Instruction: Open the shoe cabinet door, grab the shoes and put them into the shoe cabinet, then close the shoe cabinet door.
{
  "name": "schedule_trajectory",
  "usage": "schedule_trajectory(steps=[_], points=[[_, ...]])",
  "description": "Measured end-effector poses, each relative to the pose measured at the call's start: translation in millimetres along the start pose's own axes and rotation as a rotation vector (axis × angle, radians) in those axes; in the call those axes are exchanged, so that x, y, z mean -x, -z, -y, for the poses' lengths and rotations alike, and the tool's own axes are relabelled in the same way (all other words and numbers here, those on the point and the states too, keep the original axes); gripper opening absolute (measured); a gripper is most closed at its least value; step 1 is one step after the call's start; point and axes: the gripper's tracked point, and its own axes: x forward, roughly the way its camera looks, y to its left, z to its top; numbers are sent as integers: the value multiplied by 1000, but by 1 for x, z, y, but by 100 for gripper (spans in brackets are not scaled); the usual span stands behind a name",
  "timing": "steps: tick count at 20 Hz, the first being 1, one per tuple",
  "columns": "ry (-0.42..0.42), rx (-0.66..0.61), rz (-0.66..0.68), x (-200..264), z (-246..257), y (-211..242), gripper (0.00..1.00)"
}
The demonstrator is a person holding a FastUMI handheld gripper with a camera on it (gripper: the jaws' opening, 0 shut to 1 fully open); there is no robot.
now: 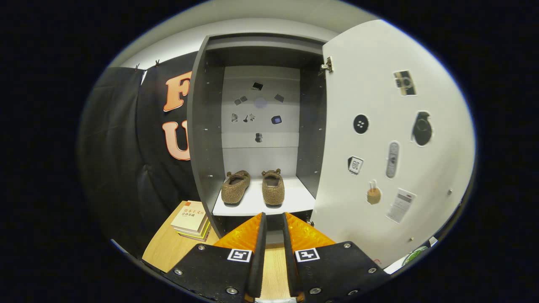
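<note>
Jaws (273, 219) level, nearly closed, holding nothing, aimed at the open shoe cabinet (204, 126); both shoes (252, 187) sit on its shelf (294, 198) just beyond; door (387, 147) swung right.

The small stickers (257, 104) on the cabinet's (205, 126) back wall are too small to make out. The door (379, 168) hides the cabinet's right side. The fingers (246, 242) of the gripper (273, 216), with a narrow gap and nothing between them, cover the cabinet's lower front. The lowest books in the stack (191, 221) show edges only. A green thing (414, 254) at lower right is cut off.
</note>
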Motion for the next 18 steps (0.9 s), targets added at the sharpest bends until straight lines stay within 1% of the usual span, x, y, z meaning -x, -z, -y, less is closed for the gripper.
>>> schedule_trajectory(steps=[3,5,8,12,15,18], points=[[48,-10,8,42,29,5,24],[107,-14,11,66,61,13,24],[167,-37,4,98,106,31,24],[222,-48,-8,116,168,48,24],[225,-65,13,125,197,52,26],[227,-64,15,122,226,58,26]])
